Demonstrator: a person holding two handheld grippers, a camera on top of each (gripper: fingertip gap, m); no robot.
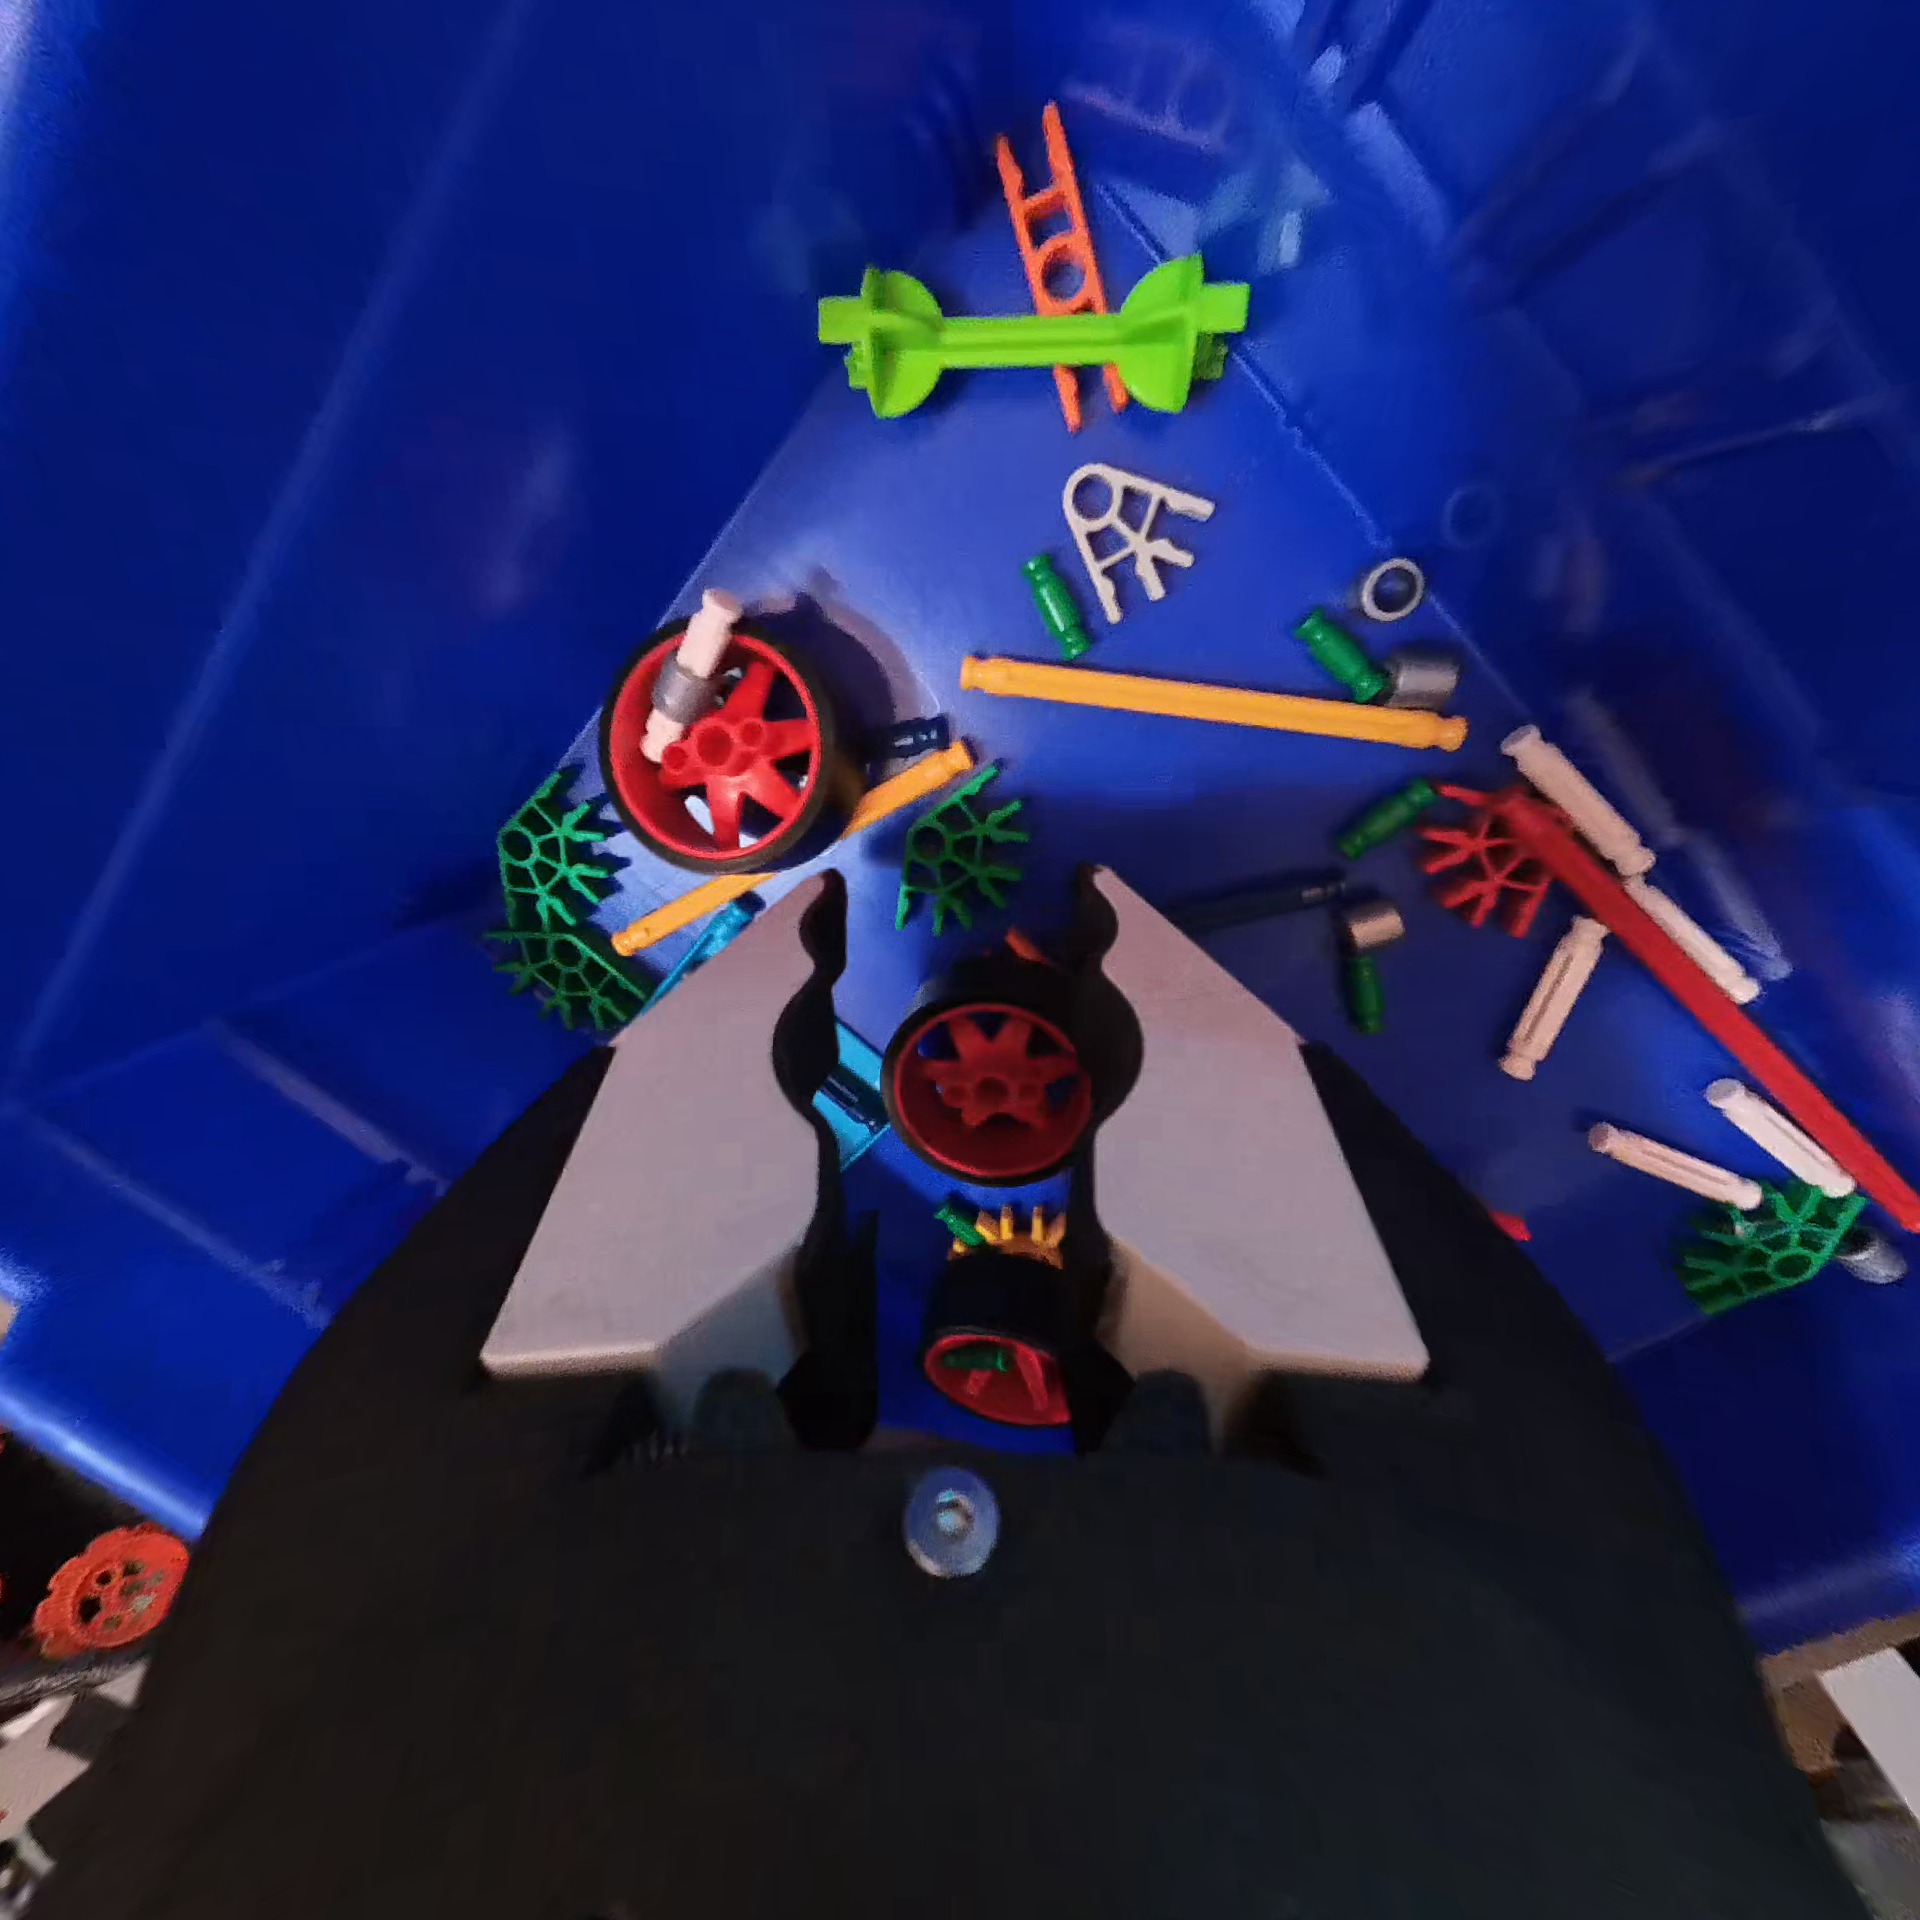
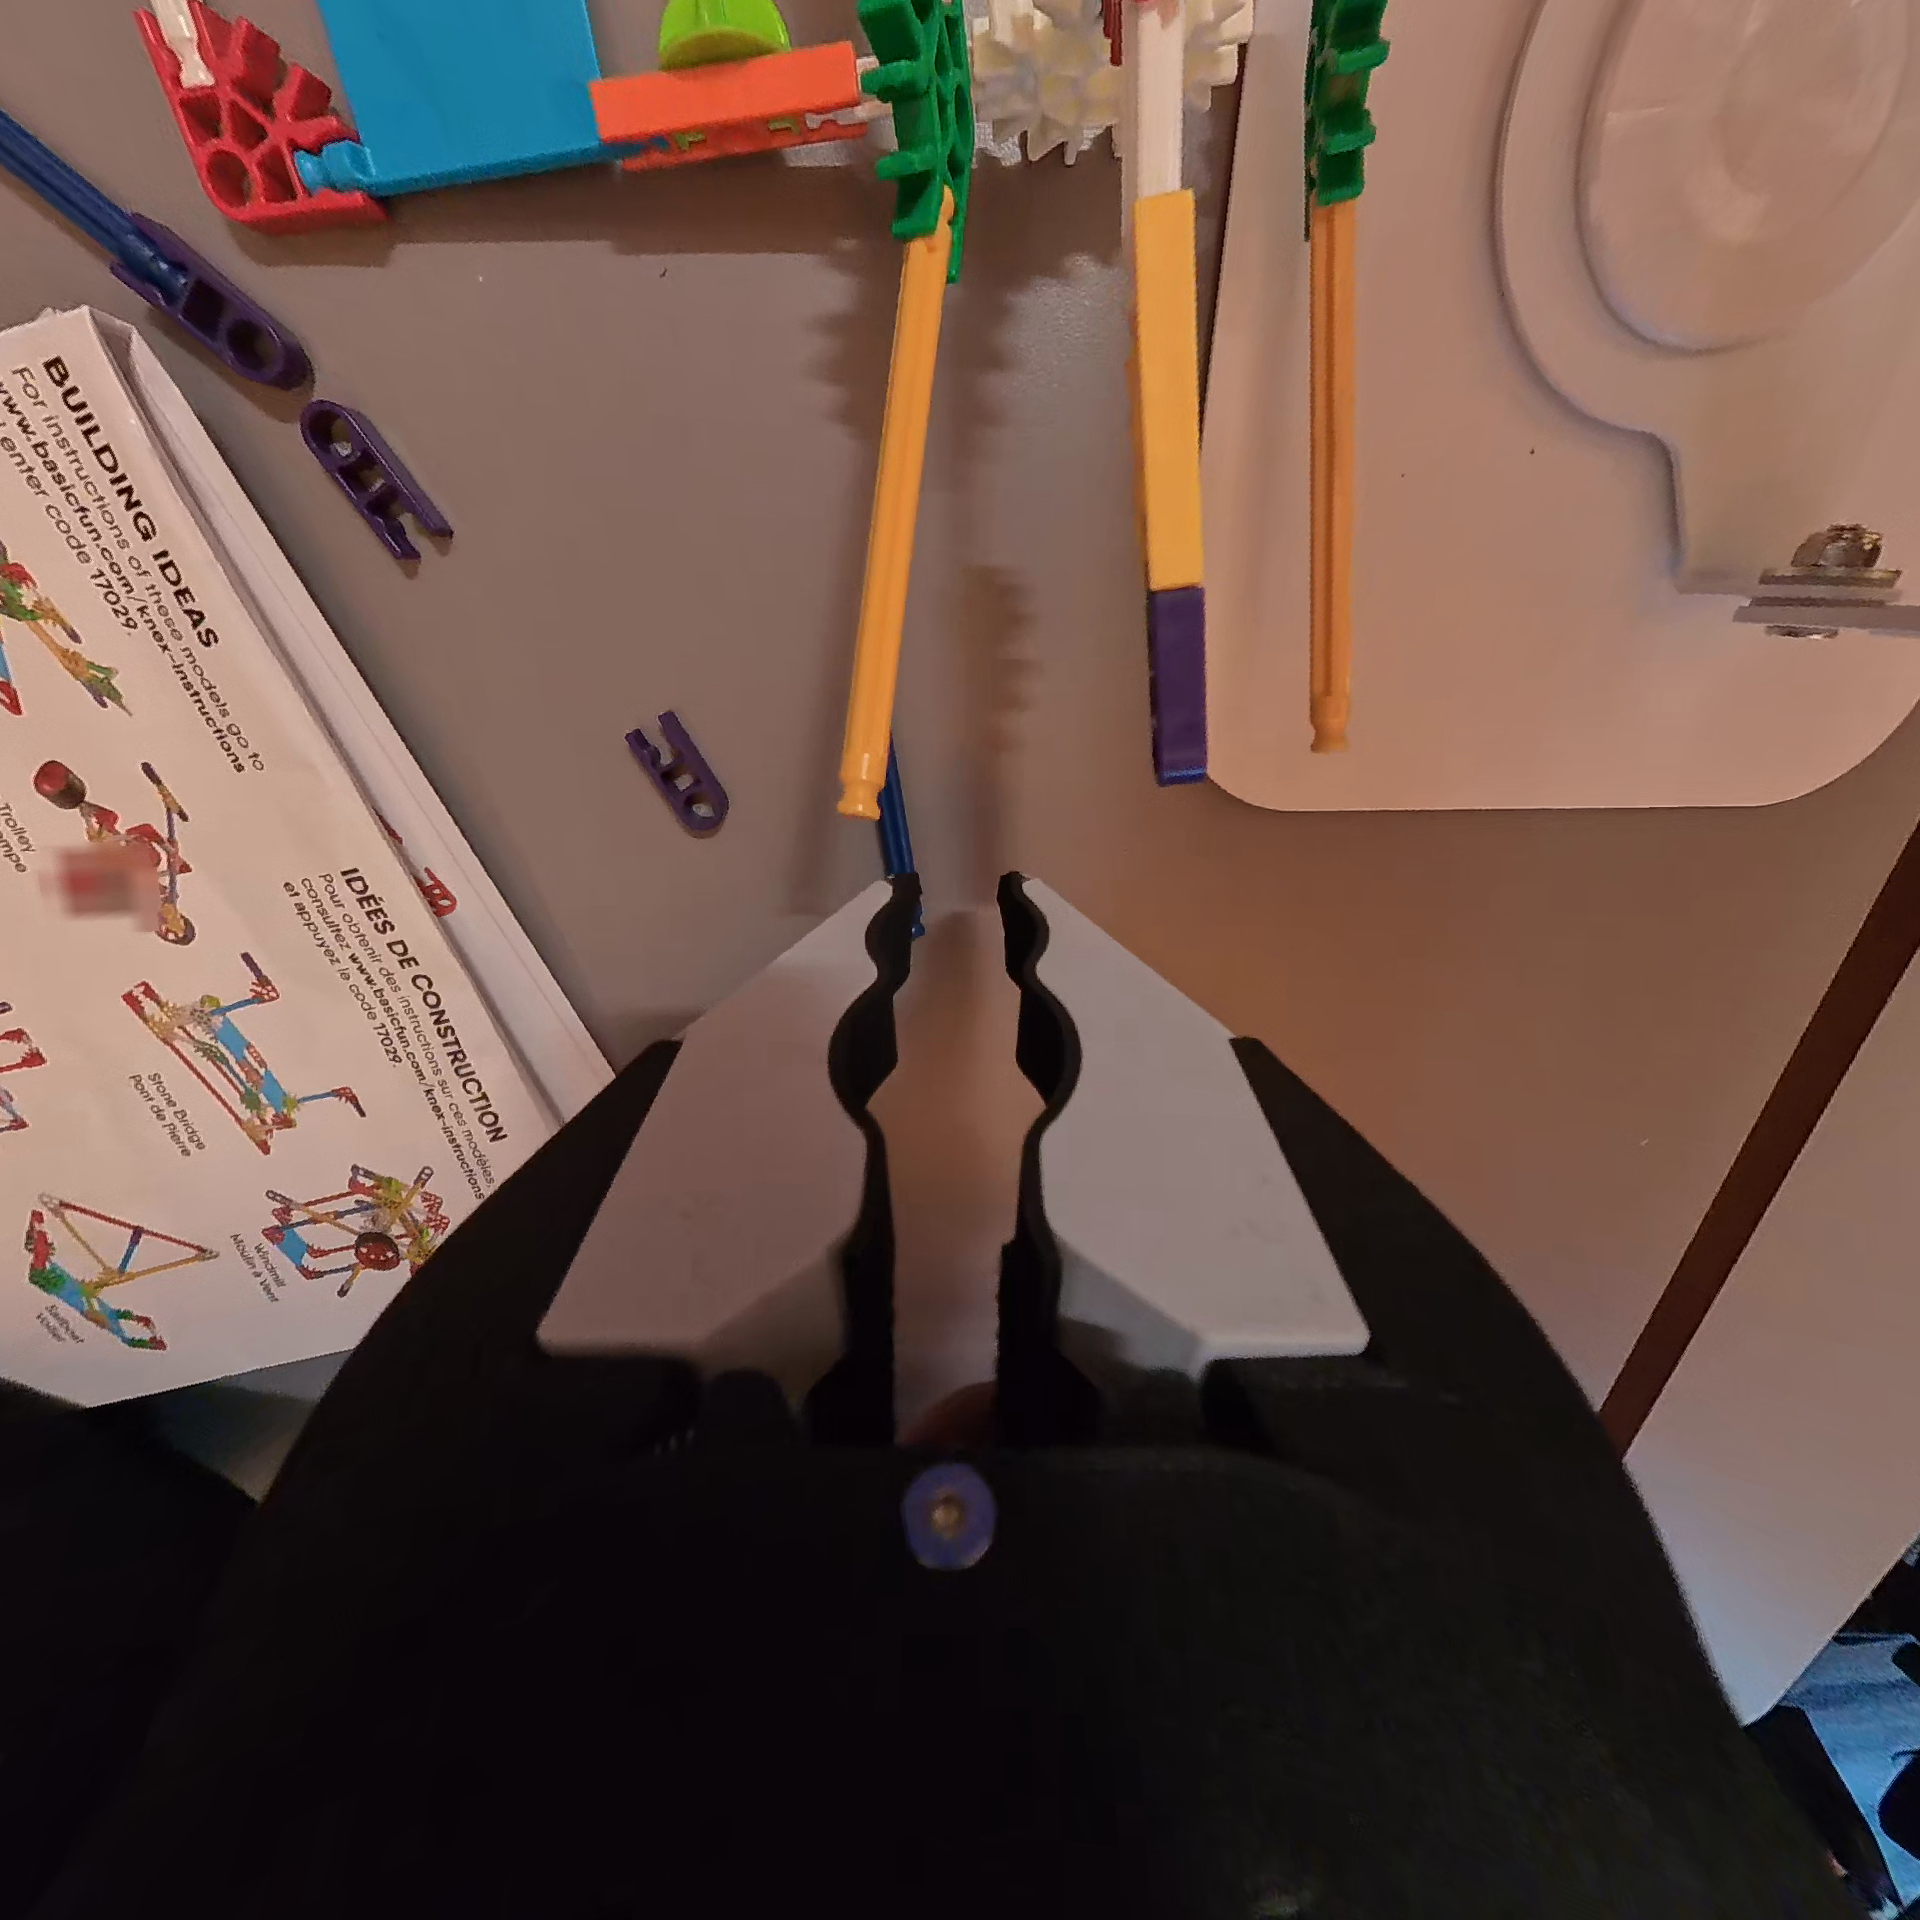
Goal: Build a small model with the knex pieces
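Between my left hand-held gripper's (image 1: 961, 894) spread fingers sits a red wheel (image 1: 987, 1091) on the bin (image 1: 312, 520) floor; my right hand-held gripper (image 2: 958, 883), narrowly parted and holding nothing, hovers over the surface (image 2: 623, 468) near a yellow rod (image 2: 894, 520).

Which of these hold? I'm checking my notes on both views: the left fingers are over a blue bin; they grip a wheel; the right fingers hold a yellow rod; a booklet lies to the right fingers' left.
1. Left gripper is over the blue bin: true.
2. It grips the red wheel: false, its fingers are open around it.
3. Right gripper holds the yellow rod: false, it holds nothing.
4. Booklet lies to its left: true.
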